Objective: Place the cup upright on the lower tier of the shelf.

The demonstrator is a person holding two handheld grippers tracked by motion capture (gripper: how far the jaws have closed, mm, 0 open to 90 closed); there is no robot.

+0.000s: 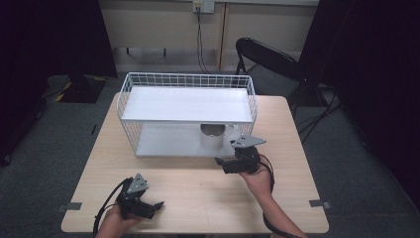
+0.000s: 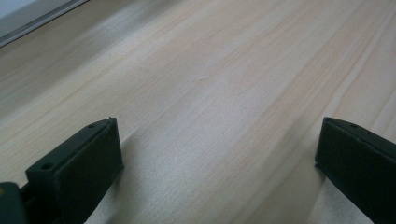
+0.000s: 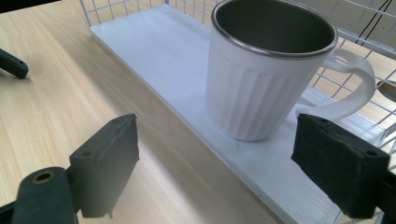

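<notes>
Two grippers on the table in the high view. Left gripper point(image 1: 157, 204) rests near the front edge of the wooden table point(image 1: 198, 188), jaws apart, nothing between them. Right gripper point(image 1: 218, 161) sits just in front of the white wire shelf rack point(image 1: 130, 94), pointing left along its front edge. White mug point(image 1: 214, 136) stands upright on the rack's lower shelf, under the top board, toward the right end, handle to the right.

Left gripper view: both black jaws spread wide over bare wood grain; nothing gripped. Idle, well apart from the mug.

Right gripper view: right gripper point(image 3: 229, 158) jaws stand wide with empty space between them, no pad touching anything. Mug point(image 3: 261, 79) is just beyond, close to the shelf's front lip, handle point(image 3: 350, 88) toward the right-hand jaw.

Judgement: the mug looks set down and let go, or about to be taken. For a clean grip, centre the jaws on the ribbed body, keep clear of the handle, stay low under the top board, avoid the wire sides.
</notes>
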